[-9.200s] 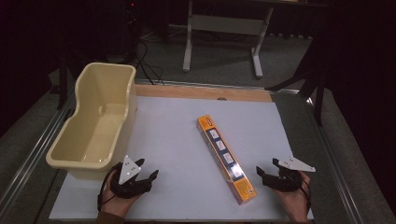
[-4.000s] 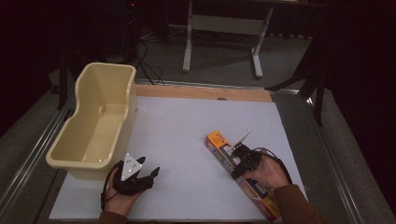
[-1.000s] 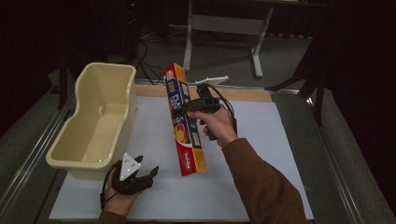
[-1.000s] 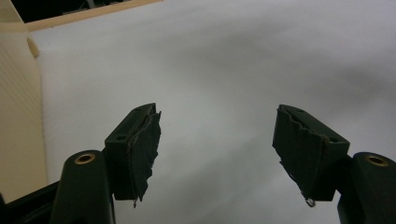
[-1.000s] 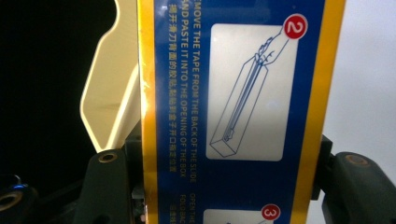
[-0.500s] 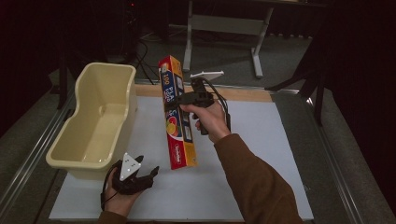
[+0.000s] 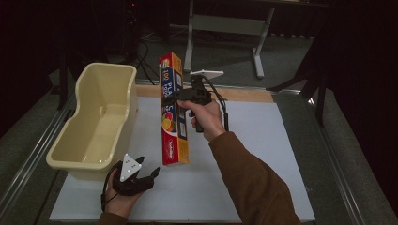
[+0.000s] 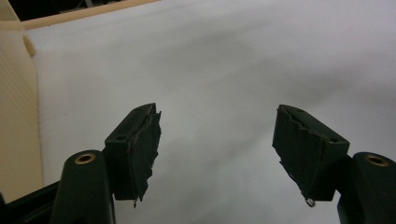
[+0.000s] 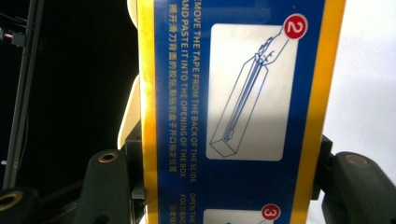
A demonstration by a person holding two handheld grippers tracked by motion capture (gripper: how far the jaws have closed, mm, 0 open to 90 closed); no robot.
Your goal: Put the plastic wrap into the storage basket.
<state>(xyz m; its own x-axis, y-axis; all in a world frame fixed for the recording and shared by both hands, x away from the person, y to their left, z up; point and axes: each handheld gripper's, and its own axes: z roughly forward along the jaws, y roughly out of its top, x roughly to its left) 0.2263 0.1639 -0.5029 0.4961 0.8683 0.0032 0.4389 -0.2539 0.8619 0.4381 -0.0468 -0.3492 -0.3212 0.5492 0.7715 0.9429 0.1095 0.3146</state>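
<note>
Now, starting at the left, your tub sits empty at the counter's left edge, unmoved. Just near of it your left gripper rests on the counter, jaws spread wide with nothing between them, exactly where it has been all along. To its right, the change: the long box of wrap, which lay flat on the right of the counter seconds ago, is now lifted clear and nearly upright, clamped across its width by your right gripper. Over the last half second it has drifted left, close beside the tub's right wall. That suggests you are carrying it to the tub; it is not yet over the opening.
</note>
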